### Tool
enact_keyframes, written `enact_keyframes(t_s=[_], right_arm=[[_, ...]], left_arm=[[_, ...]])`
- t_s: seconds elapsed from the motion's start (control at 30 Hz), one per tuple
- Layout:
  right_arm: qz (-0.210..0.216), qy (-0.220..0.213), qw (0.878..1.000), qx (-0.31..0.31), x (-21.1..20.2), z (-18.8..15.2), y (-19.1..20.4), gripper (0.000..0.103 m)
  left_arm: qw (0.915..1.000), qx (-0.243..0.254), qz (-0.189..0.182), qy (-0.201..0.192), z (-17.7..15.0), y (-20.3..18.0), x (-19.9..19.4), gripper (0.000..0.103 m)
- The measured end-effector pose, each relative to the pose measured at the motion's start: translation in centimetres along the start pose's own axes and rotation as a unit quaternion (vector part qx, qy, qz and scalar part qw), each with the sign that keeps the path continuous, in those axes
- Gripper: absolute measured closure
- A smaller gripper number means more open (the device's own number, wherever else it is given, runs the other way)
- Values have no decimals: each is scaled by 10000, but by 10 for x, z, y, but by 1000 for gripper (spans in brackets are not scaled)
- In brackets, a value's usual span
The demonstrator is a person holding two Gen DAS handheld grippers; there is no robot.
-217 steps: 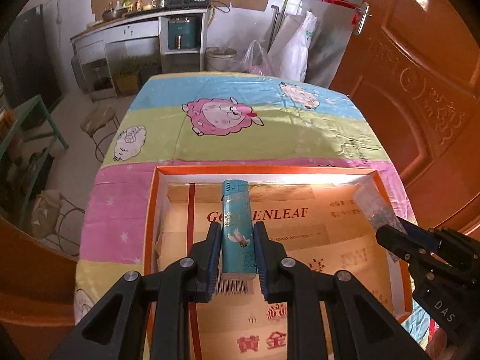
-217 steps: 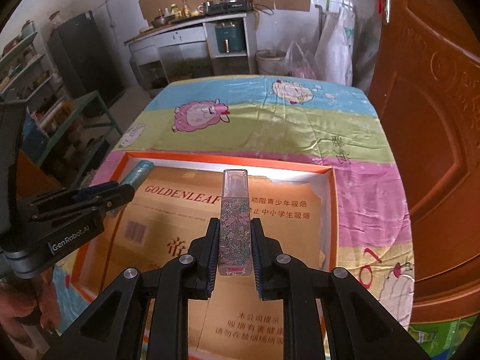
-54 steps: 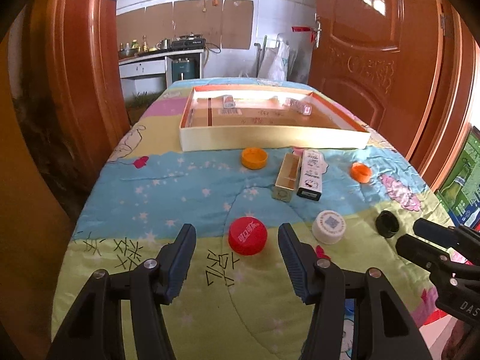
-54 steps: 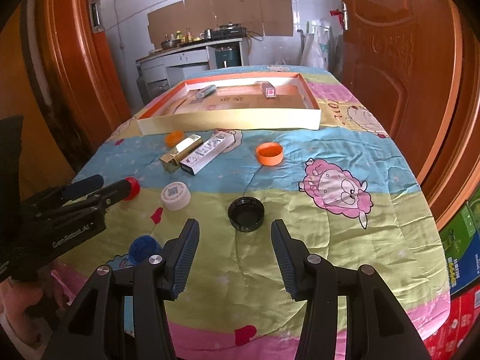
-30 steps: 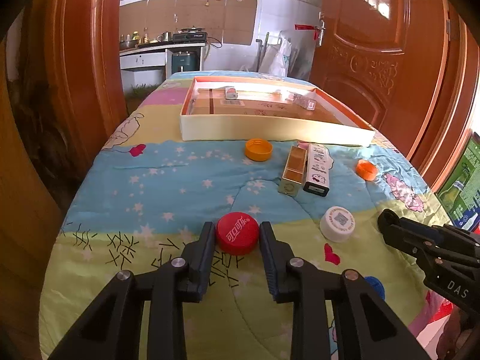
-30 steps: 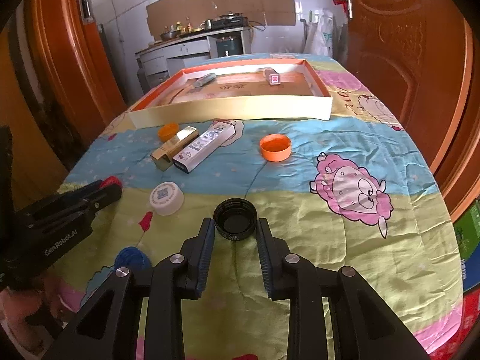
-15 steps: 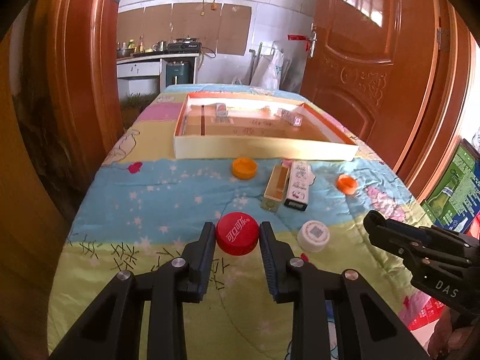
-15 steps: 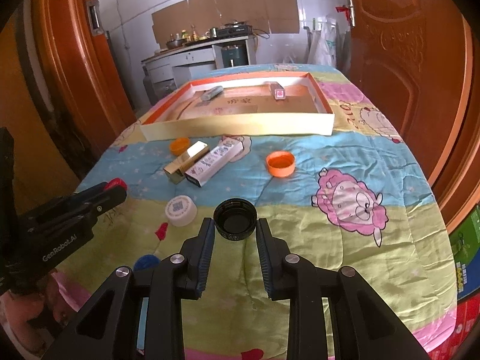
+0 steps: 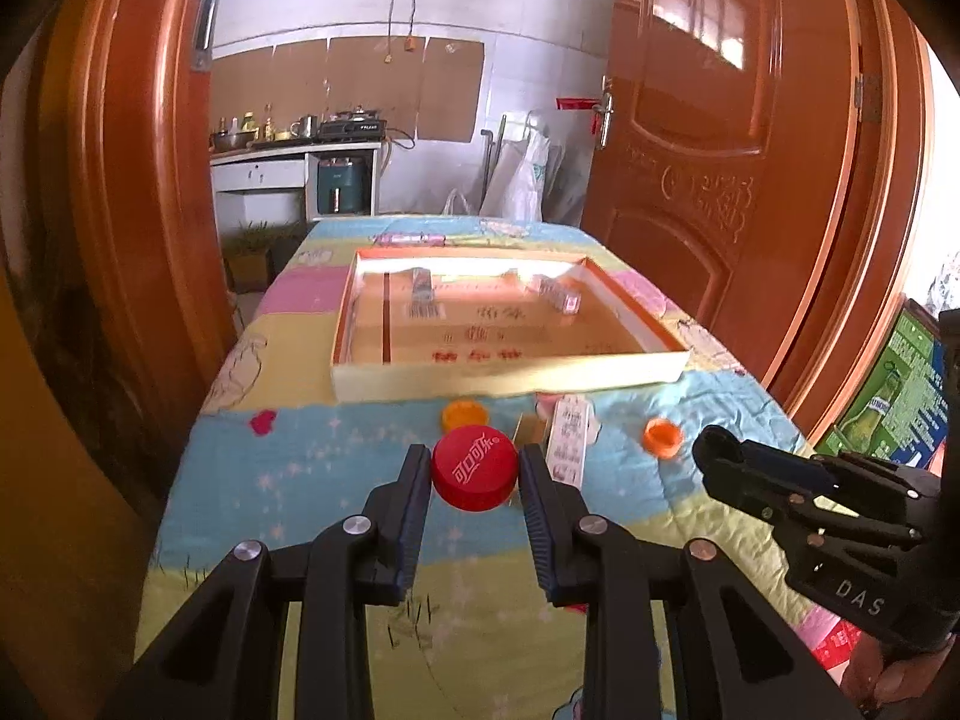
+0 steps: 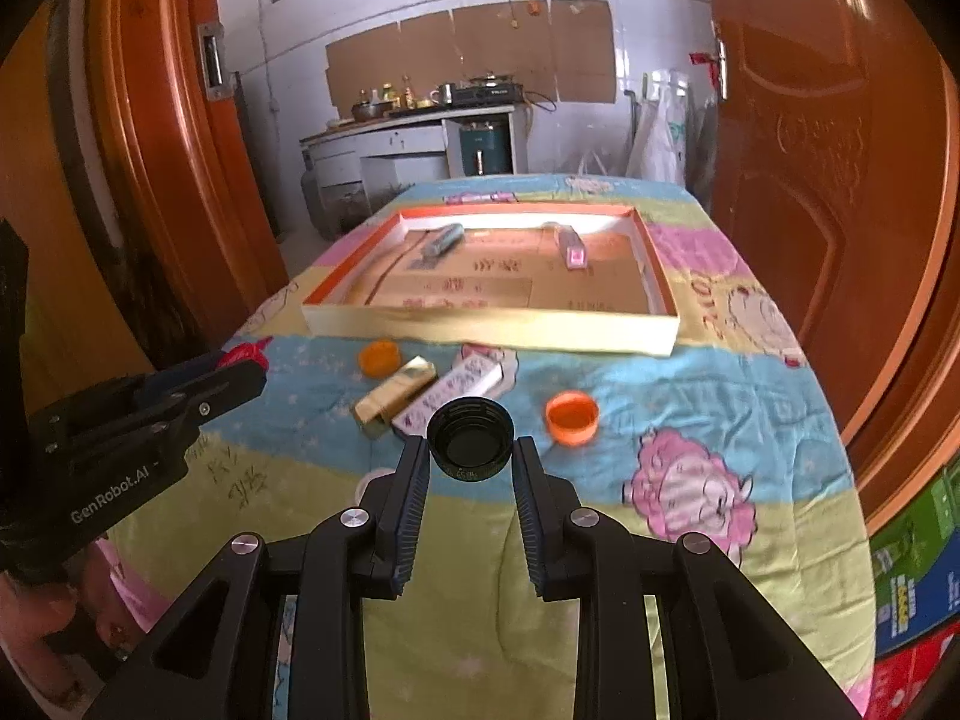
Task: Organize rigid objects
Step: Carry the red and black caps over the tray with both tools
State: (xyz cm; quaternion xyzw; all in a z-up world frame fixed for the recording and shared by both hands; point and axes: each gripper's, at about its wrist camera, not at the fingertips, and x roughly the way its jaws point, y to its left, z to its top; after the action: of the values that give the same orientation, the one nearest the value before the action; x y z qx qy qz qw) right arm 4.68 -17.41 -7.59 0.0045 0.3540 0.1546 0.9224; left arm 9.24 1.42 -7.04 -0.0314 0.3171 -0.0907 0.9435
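A cap in each gripper, both held above the near end of the table, the tray straight ahead

My left gripper [image 9: 474, 474] is clamped on the red cap [image 9: 474, 467], printed top up; my right gripper [image 10: 471, 468] pinches the black cap [image 10: 471, 437], hollow side up. Both are round, with no long axis to align. The cardboard tray [image 9: 510, 375] lies beyond my fingers toward the table's far end, its long side running across my reach, neither hand clearly nearer. Two orange caps [image 10: 571, 415] and two small boxes [image 10: 396, 397] lie between
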Motion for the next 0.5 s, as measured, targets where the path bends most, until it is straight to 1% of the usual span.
enact_keyframes(t_s=[0.17, 0.5], right_arm=[[-11, -26, 9999, -102, 3, 12, 0, 74], [-34, 65, 9999, -99, 25, 38, -8, 74]], left_arm=[[10000, -49, -42, -48, 19, 0, 7, 72], [9999, -111, 73, -34, 54, 3, 34, 72]])
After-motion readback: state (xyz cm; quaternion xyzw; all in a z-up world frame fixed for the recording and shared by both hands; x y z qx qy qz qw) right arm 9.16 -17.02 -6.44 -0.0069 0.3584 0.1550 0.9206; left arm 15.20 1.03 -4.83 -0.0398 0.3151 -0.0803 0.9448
